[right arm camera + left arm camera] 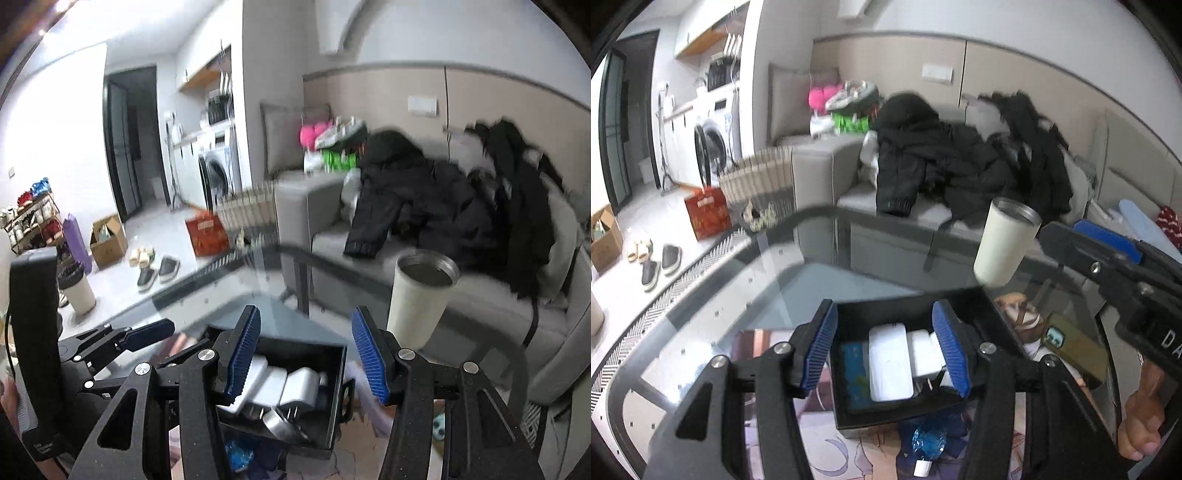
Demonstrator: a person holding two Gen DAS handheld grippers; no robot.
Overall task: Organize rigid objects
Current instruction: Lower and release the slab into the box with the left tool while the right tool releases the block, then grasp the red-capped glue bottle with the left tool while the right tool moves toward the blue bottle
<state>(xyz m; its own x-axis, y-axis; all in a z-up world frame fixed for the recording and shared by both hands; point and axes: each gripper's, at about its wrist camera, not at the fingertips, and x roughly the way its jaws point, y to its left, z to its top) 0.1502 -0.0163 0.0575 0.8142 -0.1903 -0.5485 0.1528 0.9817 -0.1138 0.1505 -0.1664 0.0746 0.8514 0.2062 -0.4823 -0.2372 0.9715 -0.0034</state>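
Observation:
A black open box (964, 302) stands on the glass table (775, 266) and holds white chargers (890, 362), a blue item (855, 365) and other small things. My left gripper (892, 347) is open and empty, hovering over the box. My right gripper (308, 354) is open and empty above the same box (332, 406), where white adapters (301, 384) and a metal piece (280, 424) show. A cream tumbler (1004, 240) with a steel rim stands behind the box; in the right wrist view the tumbler (417, 302) is just right of my right gripper.
A grey sofa (820, 170) piled with black jackets (934, 158) lies behind the table. An olive box (1075, 350) lies right of the black box. A blue bottle (929, 443) shows under the glass. A woven basket (757, 181), red box and shoes are on the floor at left.

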